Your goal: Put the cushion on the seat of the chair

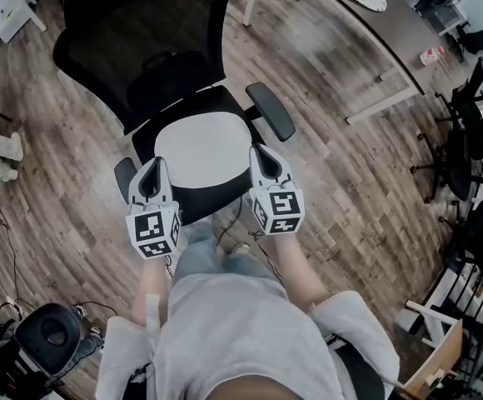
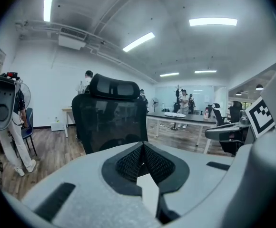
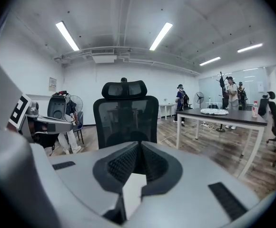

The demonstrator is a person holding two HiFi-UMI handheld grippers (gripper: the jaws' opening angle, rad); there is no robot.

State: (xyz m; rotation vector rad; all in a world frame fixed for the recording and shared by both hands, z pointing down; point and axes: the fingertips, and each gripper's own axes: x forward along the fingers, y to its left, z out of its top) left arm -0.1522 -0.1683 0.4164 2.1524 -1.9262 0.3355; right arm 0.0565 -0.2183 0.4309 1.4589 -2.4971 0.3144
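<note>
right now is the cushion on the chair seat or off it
On it: the cushion lies flat on the chair's black seat.

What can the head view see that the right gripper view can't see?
Only the head view: the pale cushion lying on the chair's seat, and the person's legs. Only the right gripper view: the ceiling lights and people standing far back. Both: the chair's black mesh back, the long table, the left gripper and the right gripper.

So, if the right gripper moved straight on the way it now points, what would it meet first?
Probably the chair's black mesh backrest, low down: the shut right gripper aims at it from above the cushion. Depth is unclear.
</note>
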